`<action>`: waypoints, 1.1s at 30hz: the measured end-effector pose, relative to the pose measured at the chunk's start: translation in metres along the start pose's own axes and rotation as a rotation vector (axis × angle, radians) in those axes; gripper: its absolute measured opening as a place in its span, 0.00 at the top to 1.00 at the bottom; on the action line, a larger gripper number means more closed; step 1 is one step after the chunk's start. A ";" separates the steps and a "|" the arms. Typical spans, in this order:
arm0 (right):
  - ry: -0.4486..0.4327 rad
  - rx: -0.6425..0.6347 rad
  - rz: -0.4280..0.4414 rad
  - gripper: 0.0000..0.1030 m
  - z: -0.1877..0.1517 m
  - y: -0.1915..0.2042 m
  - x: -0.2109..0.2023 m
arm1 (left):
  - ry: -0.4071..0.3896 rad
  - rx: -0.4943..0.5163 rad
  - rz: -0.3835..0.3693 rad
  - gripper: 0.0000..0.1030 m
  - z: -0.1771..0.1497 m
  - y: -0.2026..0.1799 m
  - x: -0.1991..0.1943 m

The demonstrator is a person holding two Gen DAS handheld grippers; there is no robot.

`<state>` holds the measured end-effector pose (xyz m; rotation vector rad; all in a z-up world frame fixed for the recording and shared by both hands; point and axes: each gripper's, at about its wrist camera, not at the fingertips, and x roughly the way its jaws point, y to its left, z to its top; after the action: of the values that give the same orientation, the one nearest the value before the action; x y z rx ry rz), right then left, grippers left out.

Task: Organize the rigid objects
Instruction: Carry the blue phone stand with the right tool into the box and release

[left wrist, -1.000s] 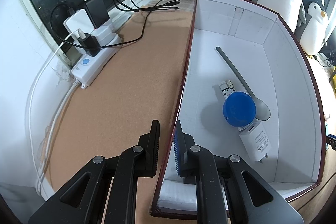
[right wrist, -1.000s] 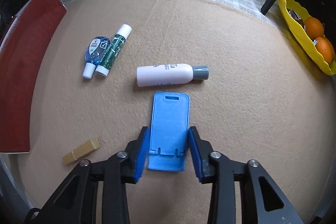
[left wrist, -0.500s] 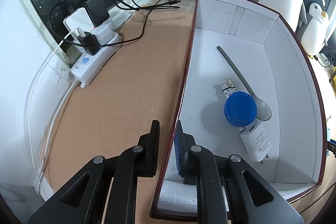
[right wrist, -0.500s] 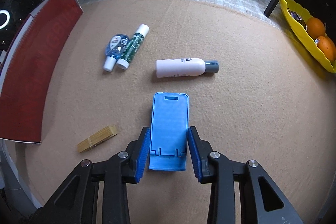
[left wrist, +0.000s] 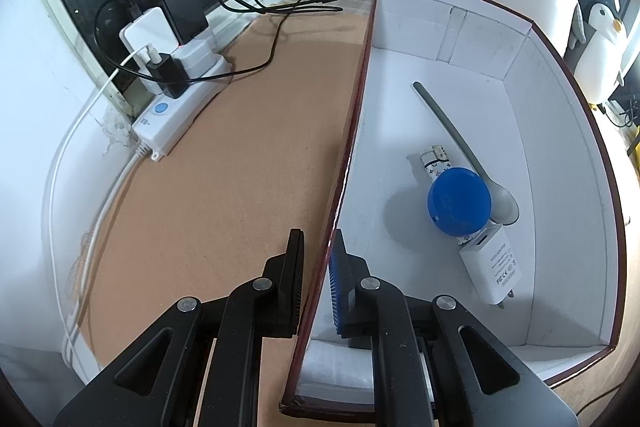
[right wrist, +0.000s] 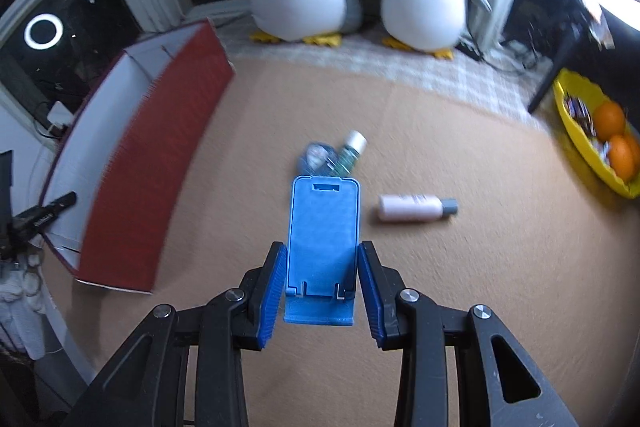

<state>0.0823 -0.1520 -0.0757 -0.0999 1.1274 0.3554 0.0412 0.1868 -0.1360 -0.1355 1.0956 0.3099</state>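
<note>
Left wrist view: your left hand-held gripper [left wrist: 316, 283] is clamped on the near wall of the box [left wrist: 560, 155], steadying it; a spoon [left wrist: 460, 143], blue lid [left wrist: 459, 201] and charger [left wrist: 491, 263] lie inside.

Right wrist view: your right hand-held gripper [right wrist: 321, 291] pinches the blue phone stand [right wrist: 323, 235], lifted off the table [right wrist: 480, 287]. The carry is under way; next, swing left over the box's open top and release.

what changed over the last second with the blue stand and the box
The right claw, shut on the blue phone stand, has lifted it off the mat: the white bottle and small bottles look smaller and farther, and the red box has come further into view. The left claw stays clamped on the box wall; the contents lie unchanged.
</note>
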 end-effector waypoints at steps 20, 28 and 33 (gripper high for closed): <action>-0.044 -0.295 0.146 0.68 0.097 0.158 0.026 | -0.009 -0.023 -0.028 0.91 0.000 0.003 0.000; 0.011 -0.357 0.115 0.68 0.109 0.188 0.067 | -0.009 -0.028 -0.033 0.91 0.000 0.003 0.001; 0.041 -0.365 0.098 0.68 0.115 0.196 0.089 | -0.009 -0.028 -0.034 0.91 0.001 0.003 0.001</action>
<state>0.1518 0.0817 -0.0862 -0.3759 1.0997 0.6472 0.0413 0.1898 -0.1364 -0.1770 1.0791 0.2948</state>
